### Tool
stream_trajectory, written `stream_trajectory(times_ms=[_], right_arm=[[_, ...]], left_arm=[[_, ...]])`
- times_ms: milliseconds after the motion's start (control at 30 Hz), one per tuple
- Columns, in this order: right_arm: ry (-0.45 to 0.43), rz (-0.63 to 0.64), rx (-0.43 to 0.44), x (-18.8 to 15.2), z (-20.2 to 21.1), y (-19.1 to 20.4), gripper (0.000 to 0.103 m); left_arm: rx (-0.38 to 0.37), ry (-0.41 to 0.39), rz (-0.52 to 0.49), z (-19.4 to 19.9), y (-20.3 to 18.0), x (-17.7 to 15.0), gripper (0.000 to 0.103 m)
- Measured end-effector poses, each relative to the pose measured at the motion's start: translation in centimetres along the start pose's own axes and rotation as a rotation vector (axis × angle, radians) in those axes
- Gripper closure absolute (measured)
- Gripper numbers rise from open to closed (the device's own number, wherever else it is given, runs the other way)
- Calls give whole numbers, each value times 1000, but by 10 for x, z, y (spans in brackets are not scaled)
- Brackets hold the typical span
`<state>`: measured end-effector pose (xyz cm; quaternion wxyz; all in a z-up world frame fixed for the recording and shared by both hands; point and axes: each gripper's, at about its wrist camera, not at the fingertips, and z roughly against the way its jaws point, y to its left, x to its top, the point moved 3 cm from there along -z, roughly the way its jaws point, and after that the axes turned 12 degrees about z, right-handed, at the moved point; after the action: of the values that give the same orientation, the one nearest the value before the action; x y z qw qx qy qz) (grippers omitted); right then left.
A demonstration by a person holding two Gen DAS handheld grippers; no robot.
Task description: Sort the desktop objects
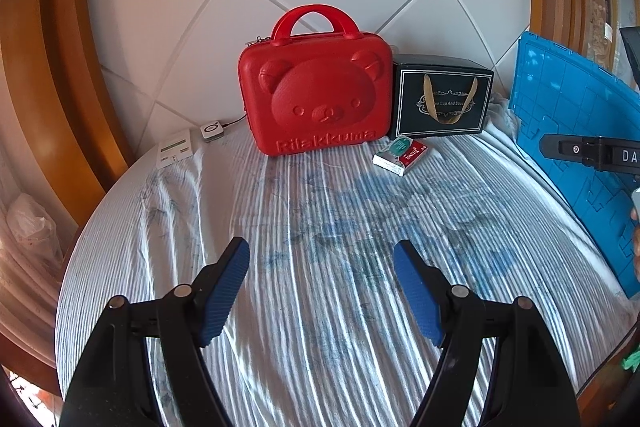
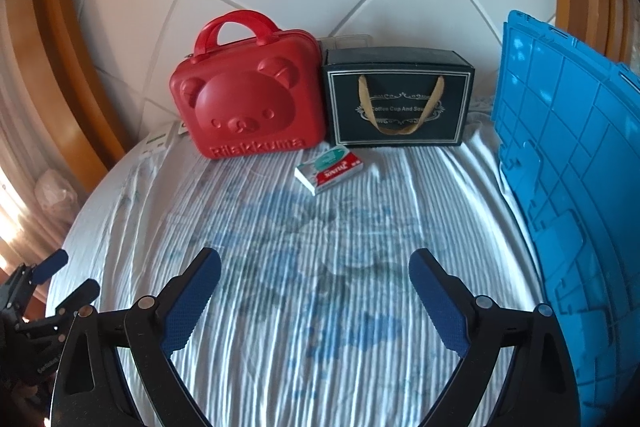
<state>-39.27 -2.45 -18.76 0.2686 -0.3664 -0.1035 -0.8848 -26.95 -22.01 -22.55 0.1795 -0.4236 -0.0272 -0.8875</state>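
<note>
A red bear-face case stands upright at the back of the table. A black gift box with gold handles stands right of it. A small red and white card pack lies flat in front of them. My left gripper is open and empty above the cloth, well short of the pack. My right gripper is open and empty, also short of the pack. The left gripper also shows at the left edge of the right wrist view.
A striped white and blue cloth covers the round table. A blue plastic crate stands on the right. A white device and a small white puck lie at the back left. Wooden frames flank the tiled wall.
</note>
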Motion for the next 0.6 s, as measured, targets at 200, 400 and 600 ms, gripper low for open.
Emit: stream_trajectory(times_ms=[200,400,600], right_arm=[[14,-9,-17,-5,1,7,6],[13,-31,-45,-14,10,20,4],[-9,-48,-93,-26,28,34,4]], left_arm=[[-7,11,1,1,7,-5,29],[-13,15,-45,7,14,-11,29],[-101,-10,-46,16,11,-1,29]])
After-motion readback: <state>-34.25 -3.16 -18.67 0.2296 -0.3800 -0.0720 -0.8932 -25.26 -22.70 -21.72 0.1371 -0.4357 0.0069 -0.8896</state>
